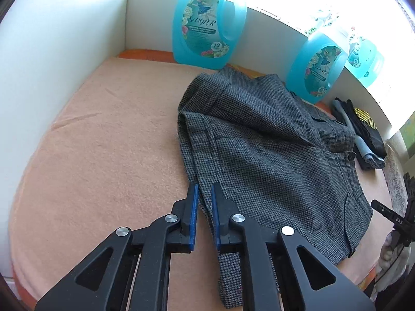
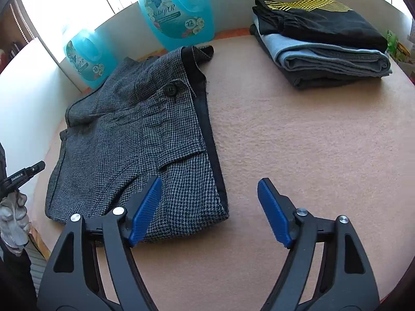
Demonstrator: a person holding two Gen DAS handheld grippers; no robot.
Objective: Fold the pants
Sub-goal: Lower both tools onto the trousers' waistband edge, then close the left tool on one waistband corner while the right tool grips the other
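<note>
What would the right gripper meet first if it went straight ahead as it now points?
Probably the bare peach towel; the open right gripper points just right of the grey pants, though depth is unclear.

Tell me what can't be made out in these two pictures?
- Left wrist view: whether the left tool pinches the grey pants; a gap shows, fabric lies underneath.
- Both views: detergent bottle label text, too small.
- Right wrist view: bottom garment in the folded stack, covered by those above.
</note>
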